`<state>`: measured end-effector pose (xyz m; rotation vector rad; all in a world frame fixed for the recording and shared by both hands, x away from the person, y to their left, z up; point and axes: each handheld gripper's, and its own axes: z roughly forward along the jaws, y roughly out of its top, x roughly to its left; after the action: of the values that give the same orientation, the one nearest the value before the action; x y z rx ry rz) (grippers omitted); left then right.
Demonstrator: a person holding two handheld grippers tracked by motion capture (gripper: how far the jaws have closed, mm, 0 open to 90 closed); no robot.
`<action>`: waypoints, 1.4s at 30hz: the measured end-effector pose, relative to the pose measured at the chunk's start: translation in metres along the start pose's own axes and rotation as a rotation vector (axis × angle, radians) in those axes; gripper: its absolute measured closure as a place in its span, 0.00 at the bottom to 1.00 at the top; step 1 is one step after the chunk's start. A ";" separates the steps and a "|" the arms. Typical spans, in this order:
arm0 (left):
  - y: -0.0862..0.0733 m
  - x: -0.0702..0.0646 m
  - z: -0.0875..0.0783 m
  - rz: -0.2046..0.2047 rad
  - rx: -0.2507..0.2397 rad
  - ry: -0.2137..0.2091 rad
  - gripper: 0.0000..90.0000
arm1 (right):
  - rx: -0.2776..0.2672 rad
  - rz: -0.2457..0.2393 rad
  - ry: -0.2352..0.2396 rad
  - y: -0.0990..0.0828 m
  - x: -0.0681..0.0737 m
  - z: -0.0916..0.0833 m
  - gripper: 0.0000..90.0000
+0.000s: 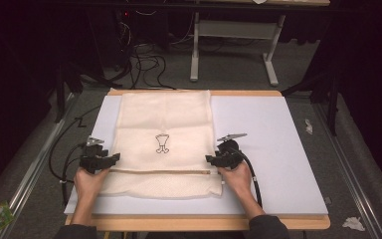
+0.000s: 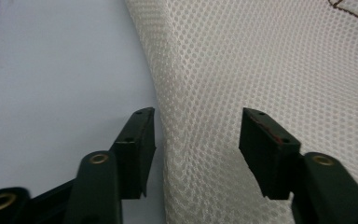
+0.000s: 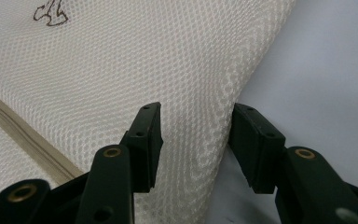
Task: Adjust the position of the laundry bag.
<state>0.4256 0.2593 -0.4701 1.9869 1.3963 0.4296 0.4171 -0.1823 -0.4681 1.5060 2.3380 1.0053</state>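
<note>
While the mesh bag (image 1: pixel 165 142) lies flat on the table (image 1: pixel 273 149), both tools flank it. Left gripper (image 2: pixel 196 140) straddles the bag's left edge, jaws apart, unclenched. Right gripper (image 3: pixel 196 140) straddles its right edge, likewise released.

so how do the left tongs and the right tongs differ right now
The left tongs sit at the mesh bag's left edge, the right tongs at its right edge. The left straddle a raised fold with gaps showing; the right hug theirs closer, one pad touching. Both sit partly open.

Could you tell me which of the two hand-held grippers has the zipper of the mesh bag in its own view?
The right hand-held gripper: its view shows the beige zipper of the cream mesh laundry bag at lower left.
</note>
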 end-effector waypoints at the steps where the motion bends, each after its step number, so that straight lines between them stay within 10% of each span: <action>1: 0.000 -0.001 0.001 0.003 0.004 0.004 0.58 | 0.004 -0.004 -0.002 0.001 0.000 0.000 0.62; 13: 0.009 -0.001 -0.001 0.032 0.034 0.001 0.94 | 0.043 -0.026 0.010 0.009 -0.001 0.001 0.93; 42: 0.025 -0.016 -0.010 0.032 -0.051 -0.077 0.97 | -0.021 -0.027 0.011 0.006 -0.014 -0.021 0.97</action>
<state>0.4317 0.2429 -0.4443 1.9659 1.2954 0.3951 0.4182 -0.2024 -0.4508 1.4611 2.3414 1.0302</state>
